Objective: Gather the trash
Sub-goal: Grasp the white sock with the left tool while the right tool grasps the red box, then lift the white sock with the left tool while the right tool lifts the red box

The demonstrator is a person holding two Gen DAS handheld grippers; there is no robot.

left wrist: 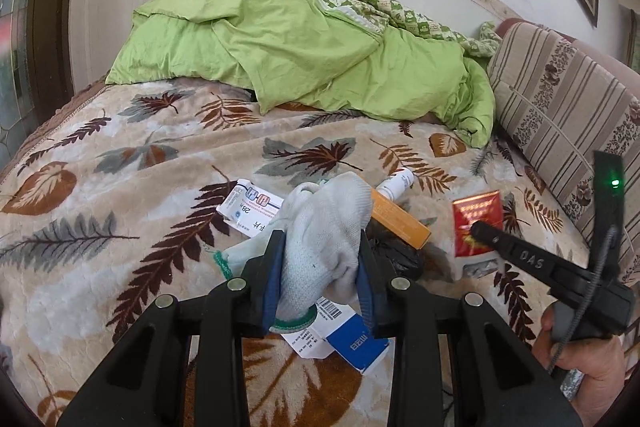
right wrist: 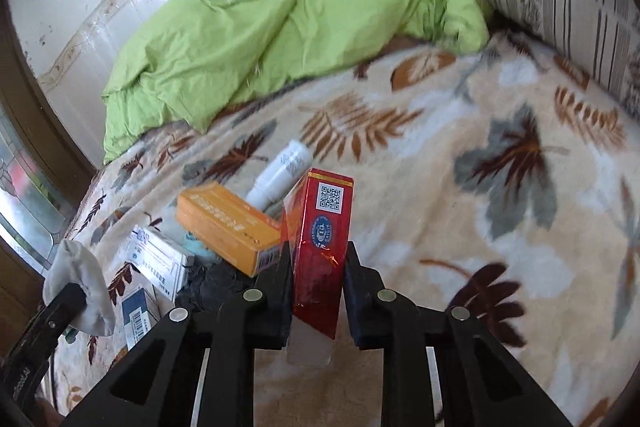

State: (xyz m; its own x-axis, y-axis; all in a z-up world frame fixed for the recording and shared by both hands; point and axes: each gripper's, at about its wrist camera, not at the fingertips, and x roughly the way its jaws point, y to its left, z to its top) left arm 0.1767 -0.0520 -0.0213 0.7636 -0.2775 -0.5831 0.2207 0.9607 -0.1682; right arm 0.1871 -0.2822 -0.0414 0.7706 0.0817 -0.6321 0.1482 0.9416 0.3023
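Note:
My left gripper (left wrist: 320,247) is shut on a white knit glove (left wrist: 324,227) with a green cuff, held above a pile of trash on the bed. My right gripper (right wrist: 316,259) is shut on a red cigarette pack (right wrist: 320,239), held upright; the pack also shows in the left wrist view (left wrist: 476,223). In the pile lie an orange box (right wrist: 228,223), a white tube (right wrist: 280,175), a white medicine box (right wrist: 160,259), a blue and white box (left wrist: 352,343) and a black plastic bag (left wrist: 396,255). The glove also shows in the right wrist view (right wrist: 84,287).
A leaf-patterned blanket (left wrist: 120,195) covers the bed. A crumpled green quilt (left wrist: 300,47) lies at the back against the tiled wall. A striped cushion (left wrist: 560,99) stands along the right side. A dark door frame (left wrist: 48,27) is at the left.

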